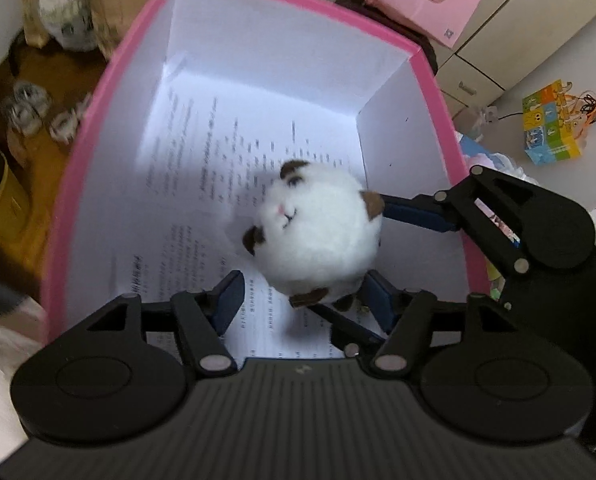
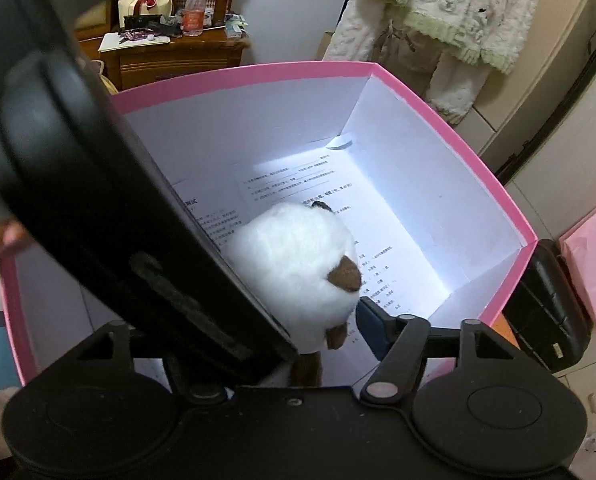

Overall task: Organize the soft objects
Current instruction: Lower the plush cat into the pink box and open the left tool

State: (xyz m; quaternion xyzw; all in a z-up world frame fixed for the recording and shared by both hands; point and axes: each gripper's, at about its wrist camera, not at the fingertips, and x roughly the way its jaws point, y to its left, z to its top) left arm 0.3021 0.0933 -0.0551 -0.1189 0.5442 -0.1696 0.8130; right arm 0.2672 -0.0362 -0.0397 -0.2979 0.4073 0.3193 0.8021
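Since dealing with a round white plush [image 1: 318, 232], expect light, squashy, fur a bit slippery; nothing fragile. Sits low inside box [image 1: 109, 120], on or just above printed sheets [image 1: 185, 184] lining bottom; cannot tell which. Best hold across fat middle of body, not by brown ears [image 1: 372, 204], likely to slip out or tug.

Left gripper [image 1: 302, 300] with fingers wide, straddling lower end of plush, clear gap at one pad [image 1: 227, 300]; not gripping. Right gripper [image 2: 298, 332] reaching in from side; one finger [image 2: 372, 326] just beside plush, other hidden behind left gripper; cannot tell whether pressing or free. Judged: plush as good as delivered.

Room: tall white walls close on all sides, pink rim near both tools, both crowded into same end of box. Advise lifting straight up, one at a time, minding rim and each other. Plenty of bare floor deeper in box for more.
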